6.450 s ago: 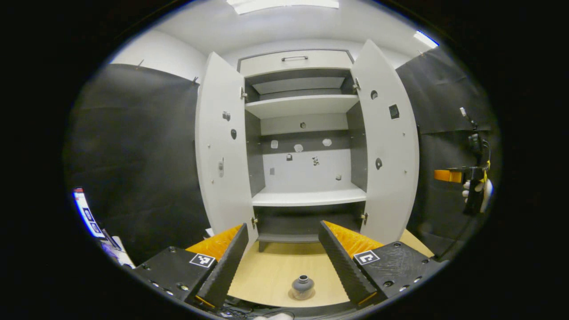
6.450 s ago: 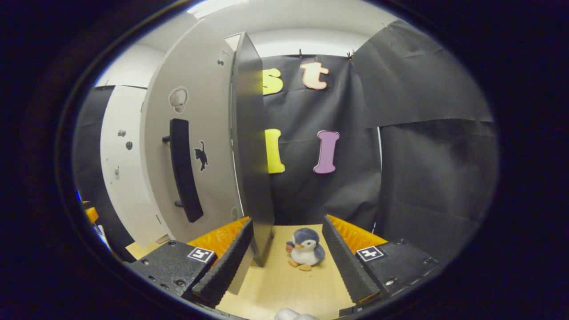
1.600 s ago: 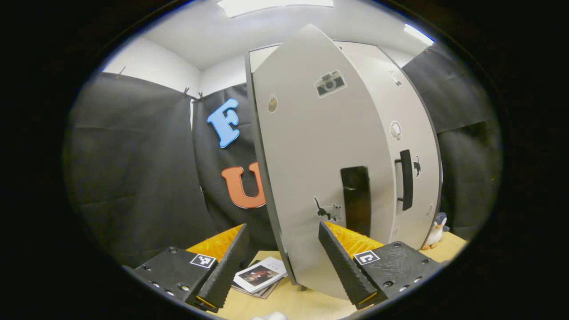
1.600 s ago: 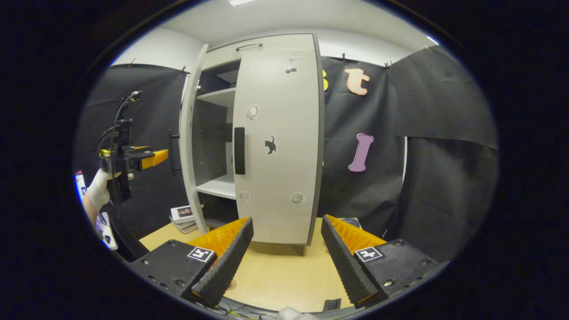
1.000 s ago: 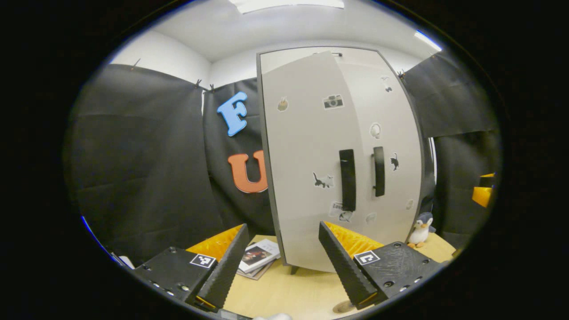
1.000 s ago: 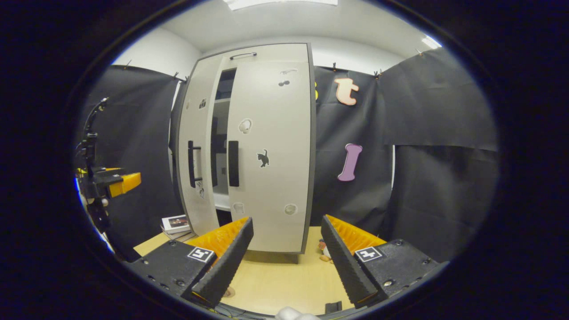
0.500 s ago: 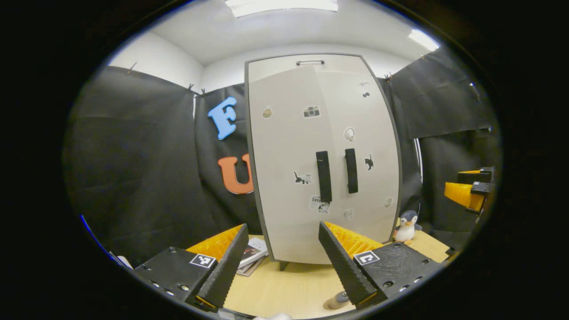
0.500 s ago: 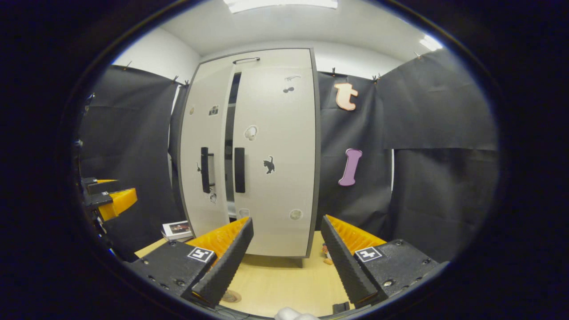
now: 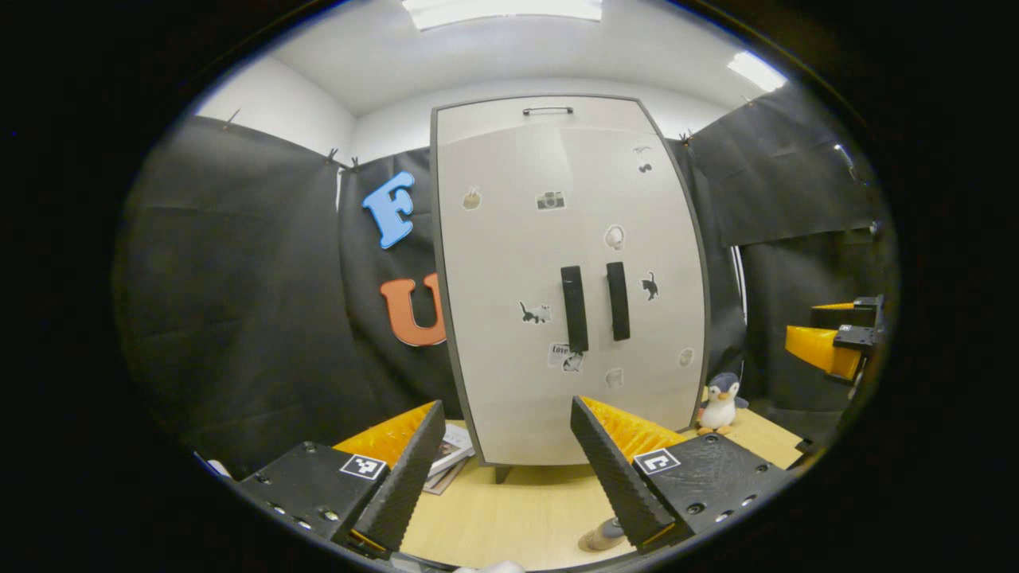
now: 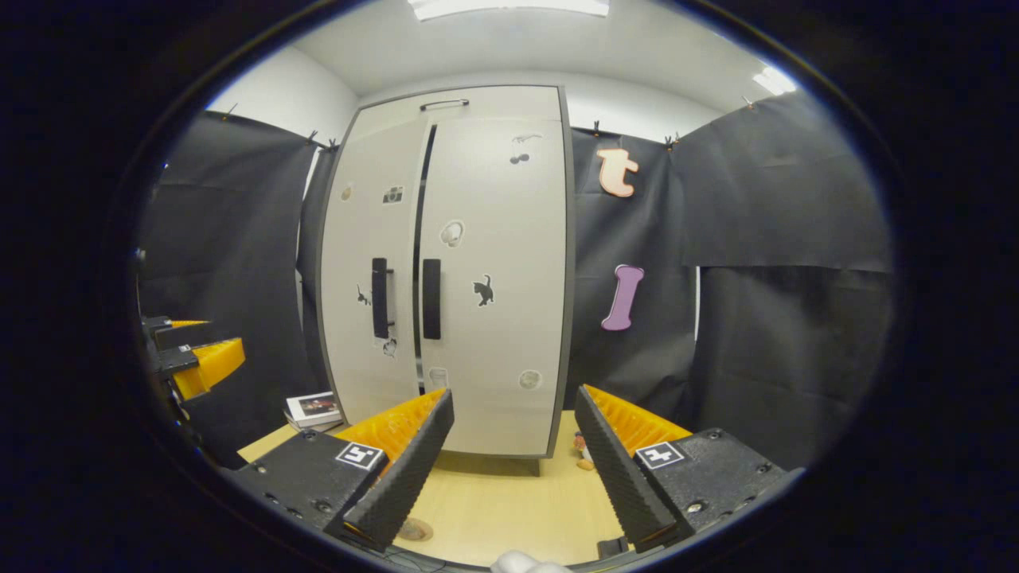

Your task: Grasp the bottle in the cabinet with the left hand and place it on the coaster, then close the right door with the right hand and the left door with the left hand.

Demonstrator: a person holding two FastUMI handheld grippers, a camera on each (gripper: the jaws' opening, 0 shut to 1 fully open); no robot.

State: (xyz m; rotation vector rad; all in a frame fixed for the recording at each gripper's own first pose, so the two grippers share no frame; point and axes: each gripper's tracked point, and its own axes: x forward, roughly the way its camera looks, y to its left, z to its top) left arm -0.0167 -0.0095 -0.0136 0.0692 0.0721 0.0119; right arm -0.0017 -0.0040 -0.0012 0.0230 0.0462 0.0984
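Note:
The pale cabinet [image 9: 557,263] stands with both doors shut, and its two black handles [image 9: 573,306] sit side by side. In the right gripper view the left door [image 10: 370,239] meets the right door [image 10: 493,263] along a thin dark seam. The small grey bottle [image 9: 603,535] stands on a tan coaster on the table, partly hidden behind my left gripper's right finger. My left gripper [image 9: 505,410] is open and holds nothing, away from the cabinet. My right gripper [image 10: 513,395] is open too, facing the right door. A round tan shape [image 10: 415,529] shows by its left finger.
A toy penguin [image 9: 720,402] stands right of the cabinet on the wooden table [image 9: 517,509]. A stack of books [image 10: 314,410] lies left of it. The other gripper shows at each view's edge: right one [image 9: 832,346], left one [image 10: 195,354].
The left door has swung the last bit shut; the gap seen half a second ago is now a thin seam. Both grippers have barely moved.

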